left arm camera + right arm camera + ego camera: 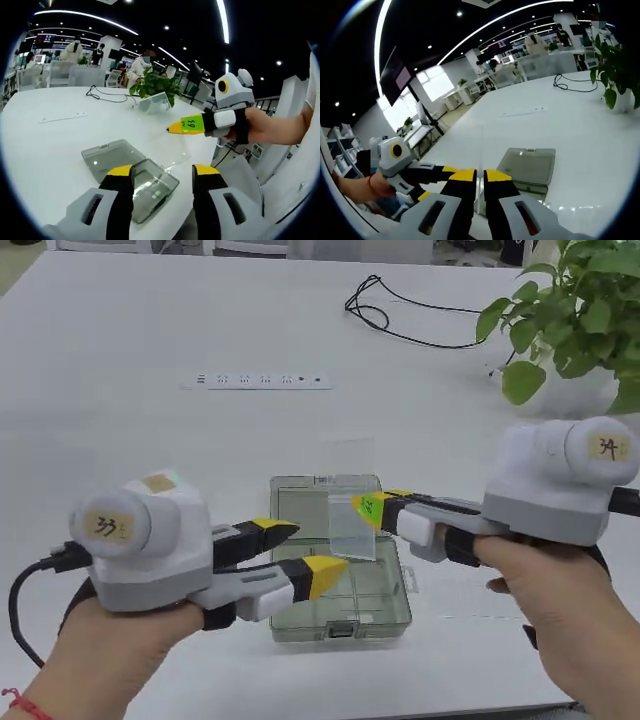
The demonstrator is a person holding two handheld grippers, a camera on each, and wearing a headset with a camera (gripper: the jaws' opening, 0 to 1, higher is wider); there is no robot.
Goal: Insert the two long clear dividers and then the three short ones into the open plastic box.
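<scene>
White worktop (150, 440), open office behind. At the far side I log a power strip (258, 381), a black cable (400, 320) and a potted plant (570, 320).

Box (385, 615): near the front edge, open, with its lid (295, 498) lying flat behind the base. The base is smoky clear plastic. I cannot tell through the walls whether any divider is already seated inside.

Right gripper (372, 505): jaws pressed together on a clear divider (352, 525), pinching it by one edge. The sheet hangs upright over the box, about where lid meets base. In the right gripper view it runs edge-on between the jaws.

Left gripper (303, 551): jaws spread, tips over the left part of the box, close to the divider but apart from it.
</scene>
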